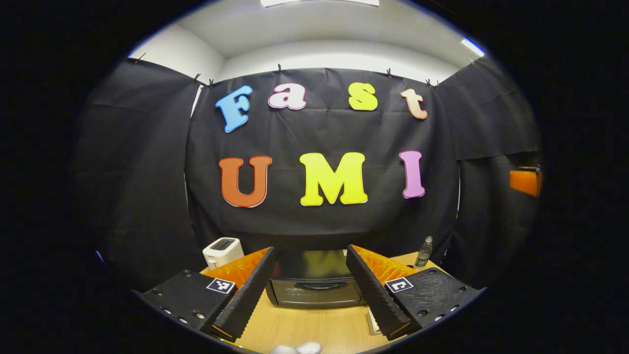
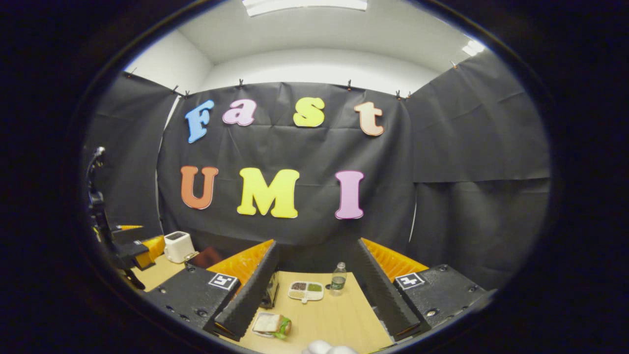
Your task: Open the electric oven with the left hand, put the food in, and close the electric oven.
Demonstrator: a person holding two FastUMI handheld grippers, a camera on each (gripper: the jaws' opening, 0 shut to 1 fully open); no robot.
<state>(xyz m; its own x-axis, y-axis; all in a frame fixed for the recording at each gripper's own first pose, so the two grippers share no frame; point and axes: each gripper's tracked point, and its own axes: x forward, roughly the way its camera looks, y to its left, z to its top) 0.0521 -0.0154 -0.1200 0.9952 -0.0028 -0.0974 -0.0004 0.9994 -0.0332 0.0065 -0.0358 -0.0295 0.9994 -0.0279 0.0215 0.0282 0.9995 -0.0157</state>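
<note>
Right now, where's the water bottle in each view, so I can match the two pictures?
Left gripper view: the bottle stands far right on the table, past the right finger, to the right of the oven.
Right gripper view: the bottle stands near the middle, between the fingers, just right of the compartment tray.
Shared landmark: the white toaster, at the left in both.
</note>
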